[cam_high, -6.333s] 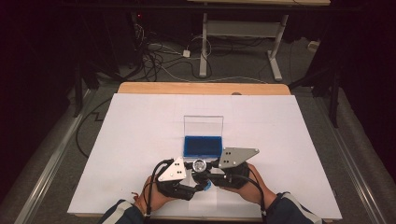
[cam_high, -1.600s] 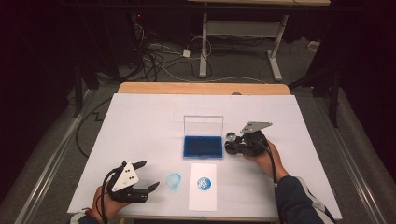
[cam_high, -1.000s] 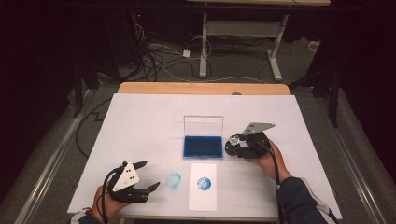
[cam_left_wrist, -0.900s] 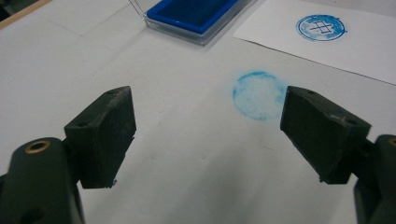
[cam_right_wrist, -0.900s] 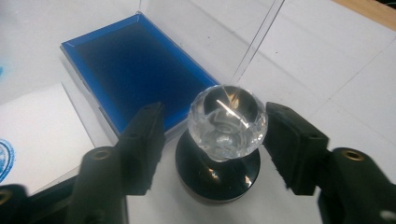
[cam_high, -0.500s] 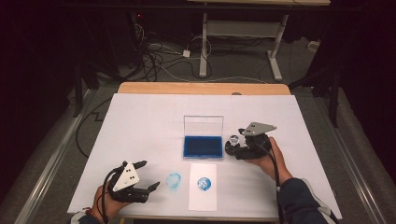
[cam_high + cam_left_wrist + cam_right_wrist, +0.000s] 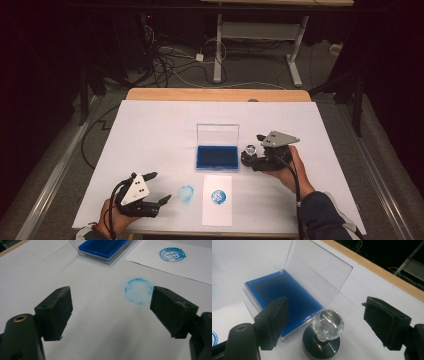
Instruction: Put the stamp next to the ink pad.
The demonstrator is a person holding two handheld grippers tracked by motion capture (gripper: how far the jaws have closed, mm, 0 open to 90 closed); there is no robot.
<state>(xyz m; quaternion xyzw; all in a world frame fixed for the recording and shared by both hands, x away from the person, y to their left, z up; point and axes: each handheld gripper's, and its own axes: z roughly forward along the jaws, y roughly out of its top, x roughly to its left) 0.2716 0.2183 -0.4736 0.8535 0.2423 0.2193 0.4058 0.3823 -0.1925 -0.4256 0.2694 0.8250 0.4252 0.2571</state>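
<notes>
- Two grippers counted, one per hand.
- Right gripper (image 7: 250, 156): right of centre in the high view, just right of the ink pad; jaws spread wide, having just been opening, pads clear of the stamp that stands between them (released, not grasped).
- Left gripper (image 7: 159, 189): lower left of the high view, held in the person's left hand; jaws spread, nothing between them except bare sheet.
- One stamp (image 7: 325, 333): lower centre of the right gripper view, upright on its dark round base, faceted clear knob on top, touching neither pad; set just beside the right edge of the ink pad.
- One ink pad (image 7: 217, 156): centre of the high view, blue pad in a clear case, one clear lid (image 7: 217, 134) standing open at the far edge.
- One paper slip (image 7: 218, 199): lower centre of the high view, just below the ink pad, bearing one round blue imprint (image 7: 218, 195) with a crossed pattern.
- One fainter blue ring mark (image 7: 186, 192): directly on the white table cover (image 7: 150, 130), just left of the slip and between the left jaws' line of sight (upper centre of the left gripper view).
- Two blue marks in total: one on the slip, one on the cover.
</notes>
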